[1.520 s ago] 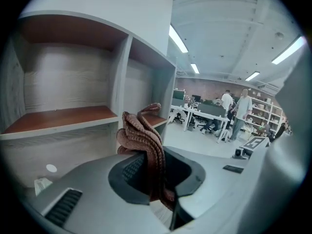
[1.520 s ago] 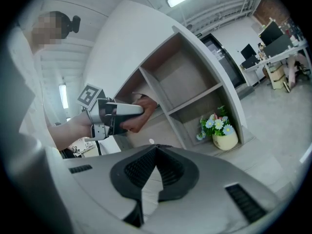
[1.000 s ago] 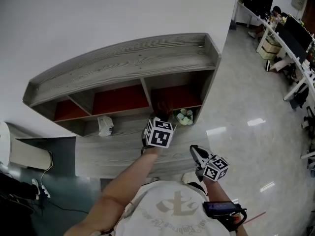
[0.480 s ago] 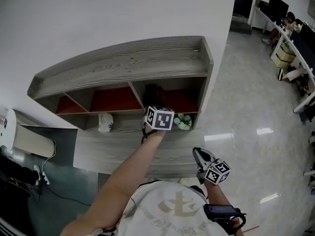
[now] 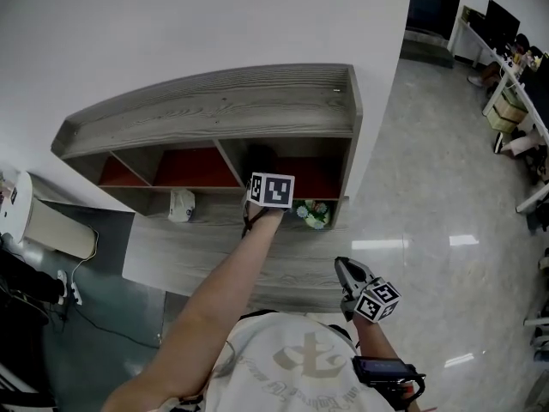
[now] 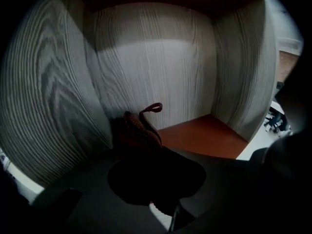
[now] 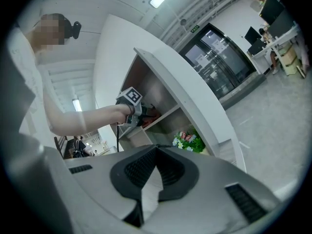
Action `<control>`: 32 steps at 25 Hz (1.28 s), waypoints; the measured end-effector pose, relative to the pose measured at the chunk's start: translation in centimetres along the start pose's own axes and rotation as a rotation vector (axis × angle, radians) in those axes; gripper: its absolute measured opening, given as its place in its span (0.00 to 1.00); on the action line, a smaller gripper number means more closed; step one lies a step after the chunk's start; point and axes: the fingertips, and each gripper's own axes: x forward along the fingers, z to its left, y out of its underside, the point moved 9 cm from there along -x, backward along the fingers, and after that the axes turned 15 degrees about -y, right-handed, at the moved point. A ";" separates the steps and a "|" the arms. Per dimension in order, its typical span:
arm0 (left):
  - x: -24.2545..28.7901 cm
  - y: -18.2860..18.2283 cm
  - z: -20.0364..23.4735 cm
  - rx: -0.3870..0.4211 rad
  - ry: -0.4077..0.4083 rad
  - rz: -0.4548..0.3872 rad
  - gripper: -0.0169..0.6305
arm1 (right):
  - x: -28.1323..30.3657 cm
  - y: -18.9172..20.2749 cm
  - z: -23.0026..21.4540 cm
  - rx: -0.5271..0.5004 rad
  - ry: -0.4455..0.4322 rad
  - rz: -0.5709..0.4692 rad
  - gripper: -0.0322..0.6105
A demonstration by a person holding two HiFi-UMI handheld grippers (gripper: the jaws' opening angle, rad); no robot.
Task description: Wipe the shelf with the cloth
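Left gripper view: left claw (image 6: 148, 152) is clamped on the cloth (image 6: 139, 128), which sits in the shelf (image 6: 156, 67) compartment's left rear corner. The red panel (image 6: 204, 135) extends to the right. Right claw (image 7: 155, 152) is closed and empty.

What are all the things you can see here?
shelf unit: one, grey wood with red boards, against the white wall
cloth: one, dark red, back left corner of the right-hand compartment
flowers: one bunch, green with white and pink, right end of the lower ledge
small object: one, white, left part of the lower ledge; too small to tell what it is
appliance: one, white, on the floor left of the shelf unit
desks: a row, white with dark monitors, far right
left gripper: one, dark, inside the compartment, shut on the cloth
right gripper: one, grey, low by the person's body, shut and empty
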 end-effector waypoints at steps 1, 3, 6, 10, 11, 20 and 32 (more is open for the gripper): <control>0.3 0.1 0.0 -0.015 0.003 0.009 0.13 | 0.0 -0.1 -0.1 -0.001 -0.003 0.000 0.06; 0.7 0.4 0.0 -0.046 0.011 0.006 0.13 | -0.3 -0.2 -0.4 0.000 -0.004 -0.003 0.06; 0.7 0.5 0.1 -0.099 0.042 0.004 0.13 | -0.9 -0.1 -0.8 0.001 0.003 -0.009 0.06; 0.8 0.5 0.1 -0.119 0.077 0.010 0.13 | -1.4 0.2 -0.7 0.009 0.008 -0.014 0.06; 0.8 0.5 0.0 -0.116 0.079 0.006 0.13 | -1.5 0.3 -0.7 0.009 0.008 -0.014 0.06; -0.5 -0.5 -2.4 -0.116 0.162 -0.012 0.13 | -2.5 0.5 -0.6 0.007 0.028 -0.016 0.06; -0.9 -2.1 -7.2 -0.125 0.361 0.008 0.13 | -3.8 0.9 -0.6 0.013 0.064 -0.034 0.06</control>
